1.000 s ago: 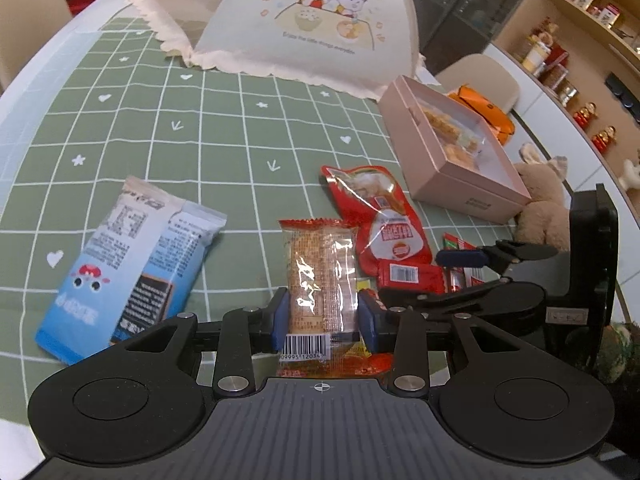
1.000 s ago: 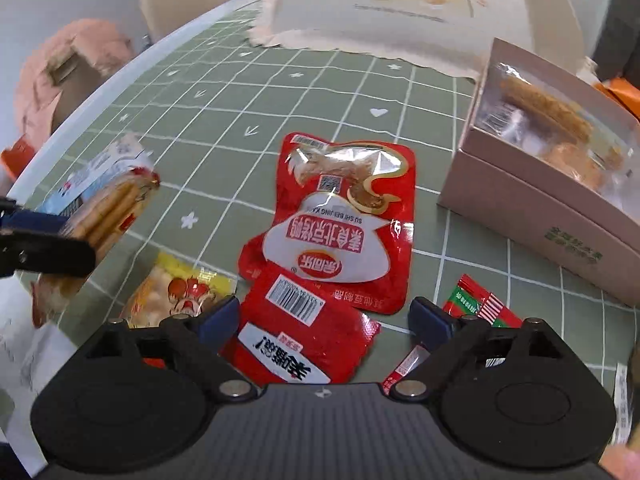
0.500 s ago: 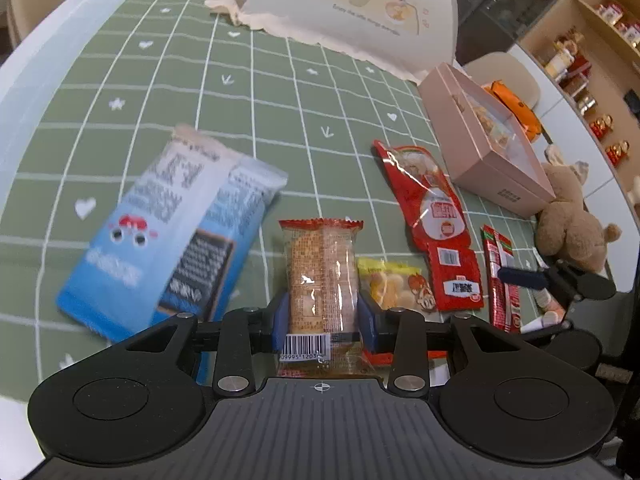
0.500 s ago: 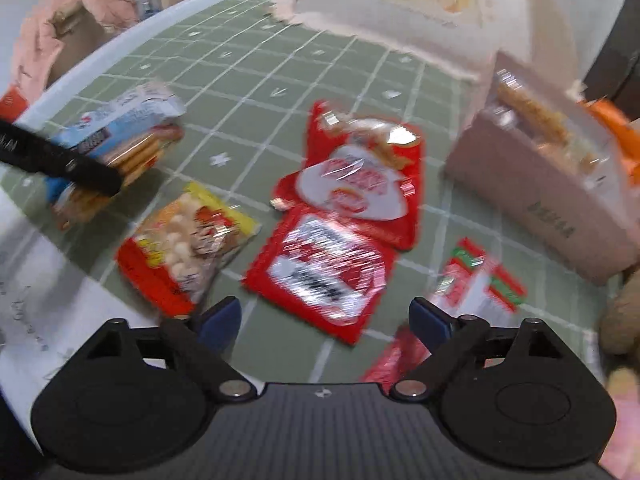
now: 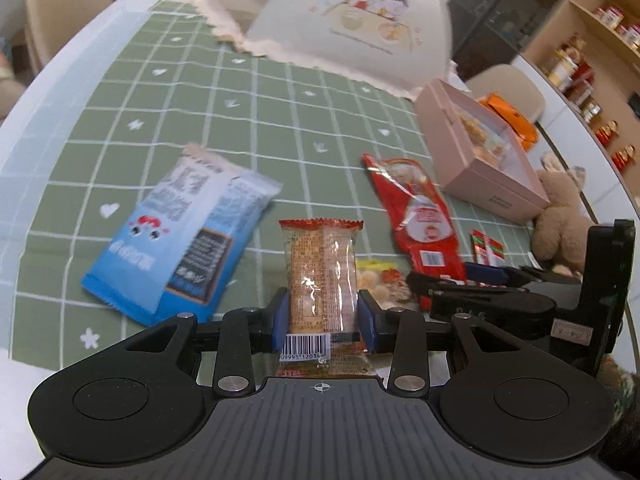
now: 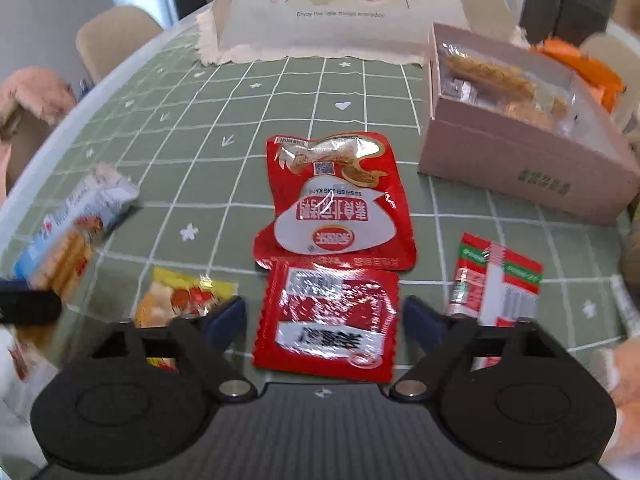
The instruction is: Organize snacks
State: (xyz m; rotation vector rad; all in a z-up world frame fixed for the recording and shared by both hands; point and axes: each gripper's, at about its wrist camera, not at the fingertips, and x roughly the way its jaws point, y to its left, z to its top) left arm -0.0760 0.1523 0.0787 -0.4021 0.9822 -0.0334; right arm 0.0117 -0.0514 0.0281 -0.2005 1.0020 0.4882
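Left tongs (image 5: 323,314) clamped on a wafer pack (image 5: 322,276), held clear above the green checked surface (image 5: 280,120); barcode end nearest the camera, crimped red end pointing to 12 o'clock. Right tongs (image 6: 324,316) part-way shut, jaws just been closing, either side of a small red sachet (image 6: 326,320) but pads not yet pressing on it: gaps visible on both flanks.

Still lying loose on the surface: a blue bag (image 5: 180,232) at 10 o'clock from the wafer, a yellow pack (image 6: 180,296) at 9 o'clock from the sachet, a big red pouch (image 6: 336,200) at 12 o'clock touching or overlapping the sachet's top edge, a red-green stick (image 6: 496,280) at 3 o'clock. Pink box (image 6: 520,132), with some snacks already inside, at 2 o'clock, probably the destination.

Risks, as judged from here:
- Flat, slippery foil: closing without catching an edge likely to crumple or skid the sachet instead of lifting it.
- Pouch edge so close: possible double pick or dragging it along.
- Both tongs close together: a swing toward the box could knock the wafer pack or the right tool.
- Light grip on crinkly film: wafer pack may slide out when tilted.
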